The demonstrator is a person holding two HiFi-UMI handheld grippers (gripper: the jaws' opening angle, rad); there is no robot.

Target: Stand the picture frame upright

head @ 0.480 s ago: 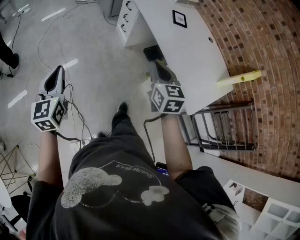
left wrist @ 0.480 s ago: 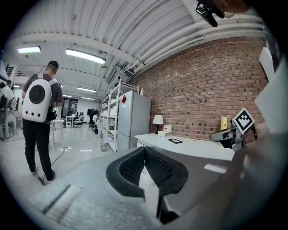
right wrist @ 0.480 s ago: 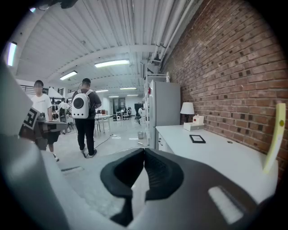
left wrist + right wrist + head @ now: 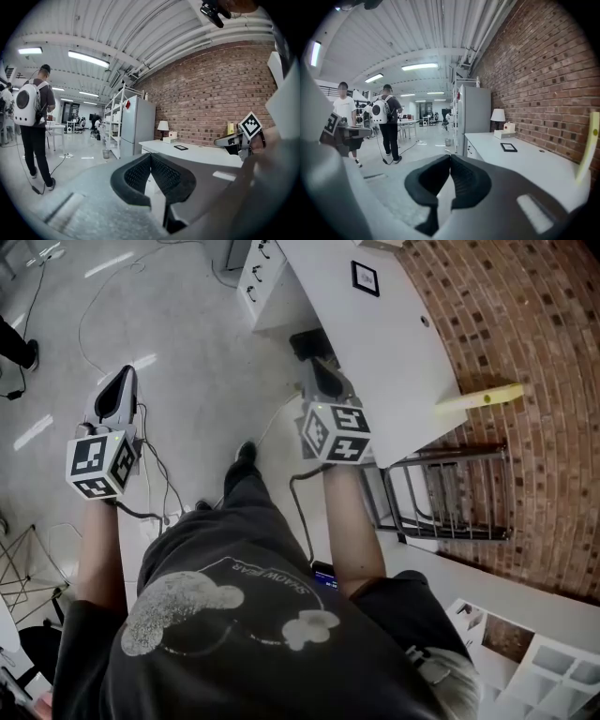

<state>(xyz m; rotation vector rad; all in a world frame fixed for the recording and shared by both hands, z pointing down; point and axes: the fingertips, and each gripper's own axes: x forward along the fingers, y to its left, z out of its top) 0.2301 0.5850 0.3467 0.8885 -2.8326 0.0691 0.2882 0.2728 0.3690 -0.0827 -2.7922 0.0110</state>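
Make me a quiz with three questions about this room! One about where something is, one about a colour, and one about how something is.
1. Where is the picture frame?
A) on the floor
B) on the white desk
C) in a gripper

2. What colour is the wall beside the desk?
A) green
B) blue
C) reddish-brown brick

3. How are the jaws of the right gripper?
A) shut, with nothing between them
B) wide open
C) squeezing the frame

Answers:
1 B: the frame lies flat on the desktop.
2 C: bricks run all along the desk.
3 A: the right gripper view shows its pads touching, with nothing between them.
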